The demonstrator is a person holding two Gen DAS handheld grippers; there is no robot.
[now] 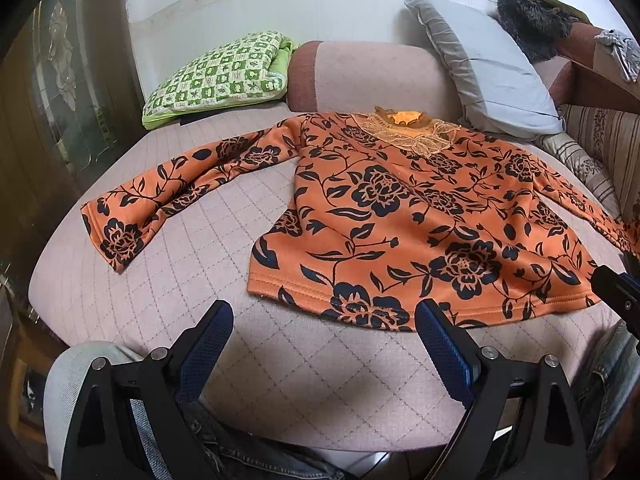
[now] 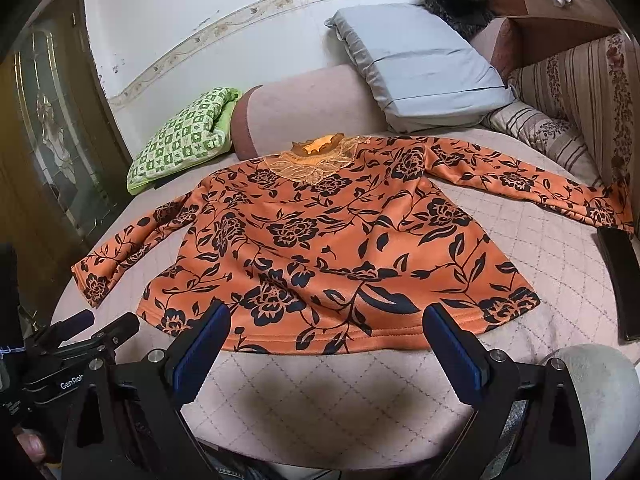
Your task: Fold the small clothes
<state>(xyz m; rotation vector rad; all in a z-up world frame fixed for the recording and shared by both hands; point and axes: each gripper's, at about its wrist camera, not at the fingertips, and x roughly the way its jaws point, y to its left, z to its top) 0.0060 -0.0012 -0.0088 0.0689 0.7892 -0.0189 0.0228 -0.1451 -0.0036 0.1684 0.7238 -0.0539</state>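
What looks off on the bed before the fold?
Little. The orange top lies flat, sleeves spread. Its left sleeve is creased, and a dark flat object lies near the right cuff. Both grippers are open, empty.

Brightness: even, soft indoor light in both views, colours clear.
Shadows: a dark soft patch on the bed cover (image 2: 320, 396) just in front of the right tongs (image 2: 326, 344); a fainter one before the left tongs (image 1: 324, 340).
Glare: none strong.
Distortion: heavy fisheye bending, black corners.
Focus: mostly sharp, edges slightly soft.
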